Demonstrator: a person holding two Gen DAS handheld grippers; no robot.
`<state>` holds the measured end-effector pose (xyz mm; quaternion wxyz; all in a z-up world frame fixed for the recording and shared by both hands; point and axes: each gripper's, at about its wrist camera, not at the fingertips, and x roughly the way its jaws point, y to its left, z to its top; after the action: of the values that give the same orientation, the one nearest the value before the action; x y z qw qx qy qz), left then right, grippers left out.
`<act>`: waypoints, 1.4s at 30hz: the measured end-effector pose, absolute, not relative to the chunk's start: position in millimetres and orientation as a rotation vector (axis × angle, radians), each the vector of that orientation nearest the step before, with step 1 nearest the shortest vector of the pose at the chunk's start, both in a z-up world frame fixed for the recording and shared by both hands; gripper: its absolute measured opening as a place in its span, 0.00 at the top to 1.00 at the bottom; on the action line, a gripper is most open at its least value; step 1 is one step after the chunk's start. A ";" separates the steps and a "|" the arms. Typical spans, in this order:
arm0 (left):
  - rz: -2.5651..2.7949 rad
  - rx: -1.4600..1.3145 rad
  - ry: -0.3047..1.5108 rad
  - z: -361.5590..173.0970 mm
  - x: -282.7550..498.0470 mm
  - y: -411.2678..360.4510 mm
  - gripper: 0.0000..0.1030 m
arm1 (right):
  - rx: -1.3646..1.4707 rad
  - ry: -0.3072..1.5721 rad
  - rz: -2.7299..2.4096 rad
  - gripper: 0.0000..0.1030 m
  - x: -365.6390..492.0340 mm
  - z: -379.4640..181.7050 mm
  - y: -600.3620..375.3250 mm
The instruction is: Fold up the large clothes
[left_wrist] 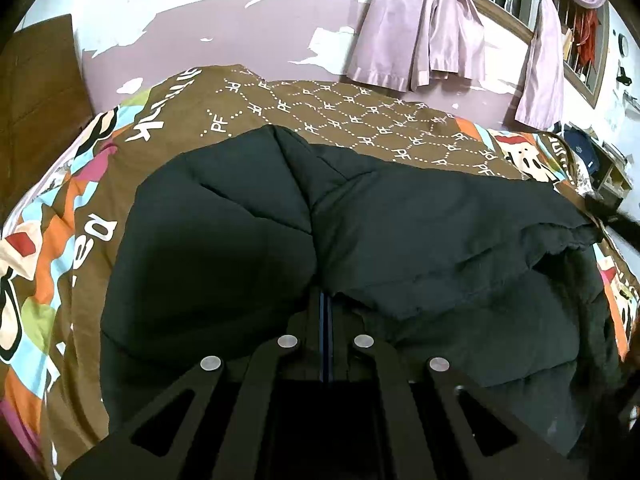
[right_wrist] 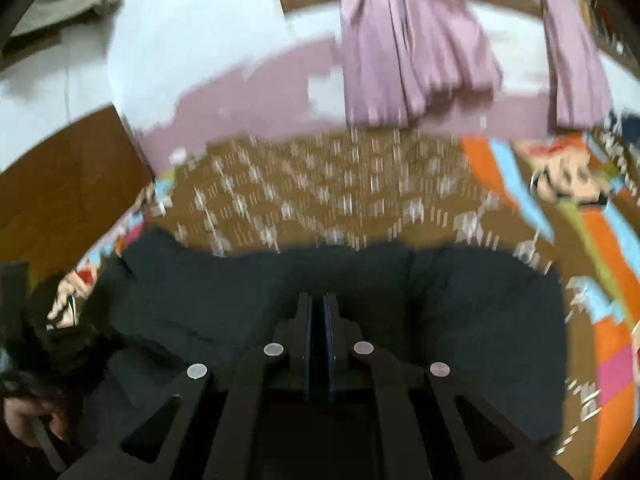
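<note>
- Dark, puffy quilted fabric fills the middle of both views: a padded jacket (left_wrist: 260, 216) lies on a bed covered by a brown patterned bedspread (left_wrist: 360, 108), with bare bedspread between it and the far wall.
- Left gripper (left_wrist: 326, 300) has its jaws pressed together right at the jacket's near edge, where the fabric puckers into a fold; whether a pinch of cloth is caught between the tips cannot be told.
- Right gripper (right_wrist: 319, 304) shows only a thin slit between its jaws, and what fills it cannot be made out; the view is blurred.
- Jacket's long axis runs side to side across both views, so it lies straight ahead of and below both grippers, spreading away from them toward the wall.
- Neither gripper looks clearly nearer; both sit at the near hem, side by side.
- Judging from this, the next fold likely carries the near edge forward over the body, toward the purple curtains (left_wrist: 420, 32).
</note>
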<state>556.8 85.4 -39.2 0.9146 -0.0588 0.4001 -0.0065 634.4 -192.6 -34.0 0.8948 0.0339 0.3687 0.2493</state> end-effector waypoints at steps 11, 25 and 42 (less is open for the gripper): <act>-0.104 -0.212 0.650 2.1 531.6 92.8 0.79 | 0.142 0.893 0.622 0.95 638.3 -66.5 -206.7; -0.163 0.066 0.972 -65.2 611.3 30.8 0.81 | 0.020 0.997 0.585 1.00 658.0 -108.4 -183.3; -0.164 0.010 0.849 -73.7 591.9 38.3 0.81 | 0.025 0.879 0.809 0.93 627.6 -73.3 -153.2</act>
<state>591.9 38.3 -73.7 0.9080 0.0048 0.4113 -0.0794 627.6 -153.2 -73.3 0.8268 0.0118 0.4137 0.3811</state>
